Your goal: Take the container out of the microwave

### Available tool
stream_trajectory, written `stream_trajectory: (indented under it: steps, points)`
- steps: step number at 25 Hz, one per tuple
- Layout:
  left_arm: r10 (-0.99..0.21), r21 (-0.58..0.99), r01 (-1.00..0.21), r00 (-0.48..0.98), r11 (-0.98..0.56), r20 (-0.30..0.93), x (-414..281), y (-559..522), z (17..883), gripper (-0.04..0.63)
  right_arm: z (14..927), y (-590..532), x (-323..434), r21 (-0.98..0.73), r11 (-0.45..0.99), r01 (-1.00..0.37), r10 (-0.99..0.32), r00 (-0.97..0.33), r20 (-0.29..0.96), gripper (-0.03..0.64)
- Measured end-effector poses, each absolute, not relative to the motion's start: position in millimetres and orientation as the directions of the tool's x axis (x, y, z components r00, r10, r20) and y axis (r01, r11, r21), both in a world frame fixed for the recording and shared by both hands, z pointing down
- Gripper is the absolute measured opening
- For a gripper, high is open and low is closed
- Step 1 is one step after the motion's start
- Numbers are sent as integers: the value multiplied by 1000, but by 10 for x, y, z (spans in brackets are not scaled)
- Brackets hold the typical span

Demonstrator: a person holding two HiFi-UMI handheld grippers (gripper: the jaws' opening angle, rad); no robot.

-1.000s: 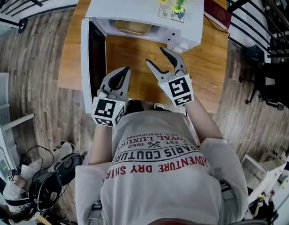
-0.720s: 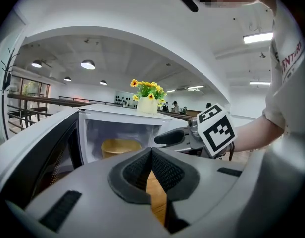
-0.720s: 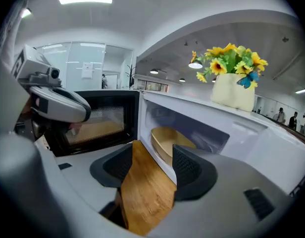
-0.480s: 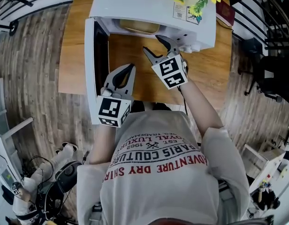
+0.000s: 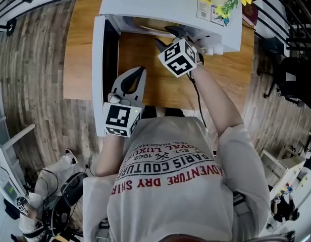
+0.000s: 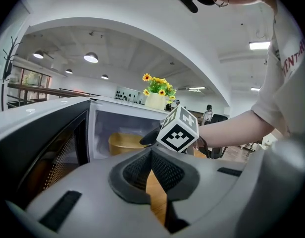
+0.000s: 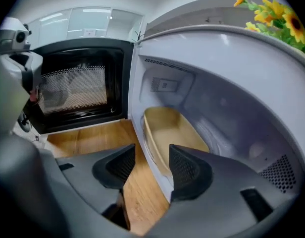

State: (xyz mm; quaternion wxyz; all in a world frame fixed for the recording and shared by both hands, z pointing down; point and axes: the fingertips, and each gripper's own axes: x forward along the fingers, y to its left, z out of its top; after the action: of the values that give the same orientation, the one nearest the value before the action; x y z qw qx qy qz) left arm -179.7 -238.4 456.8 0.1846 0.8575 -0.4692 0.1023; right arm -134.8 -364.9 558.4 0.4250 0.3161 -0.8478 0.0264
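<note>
right gripper (image 7: 152, 157) is poking at the mouth of the open microwave (image 7: 227, 78). its jaws are apart and have just been narrowing a bit, with nothing pinched between them yet. left gripper (image 6: 151, 155) hangs by the open door (image 5: 99, 74), jaws together and empty. the tan oval container (image 7: 175, 125) sits inside on the microwave floor and looks empty. my guess is it's light, thin-walled and fairly stiff but smooth, so it could slip. i'd clamp the near rim, one jaw inside the wall and one outside, then ease it out level.
</note>
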Motion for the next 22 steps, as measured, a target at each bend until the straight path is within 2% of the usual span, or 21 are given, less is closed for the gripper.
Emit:
stream_trajectory:
  steps: [6, 10, 12, 15, 22]
  points:
    - [-775, 243, -844, 535, -477, 337, -1876, -2373, 4556, 12, 5780, -3700, -1366, 260, 844, -469, -435, -317, 843, 196]
    - [-773, 246, -843, 536, -477, 338, -1891, -2361, 4565, 12, 5827, -3762, -1349, 289, 850, -441, -432, -269, 861, 126]
    - [-772, 246, -843, 537, -478, 339, -1897, -2360, 4569, 12, 5825, -3791, -1334, 309, 853, -421, -437, -251, 864, 69]
    - [-772, 247, -843, 537, -477, 340, -1907, -2354, 4574, 12, 5804, -3785, -1339, 327, 865, -382, -435, -244, 867, 46]
    - [-767, 248, -840, 543, -483, 341, -2005, -2371, 4584, 12, 5825, -3681, -1445, 304, 885, -353, -407, -267, 874, 41]
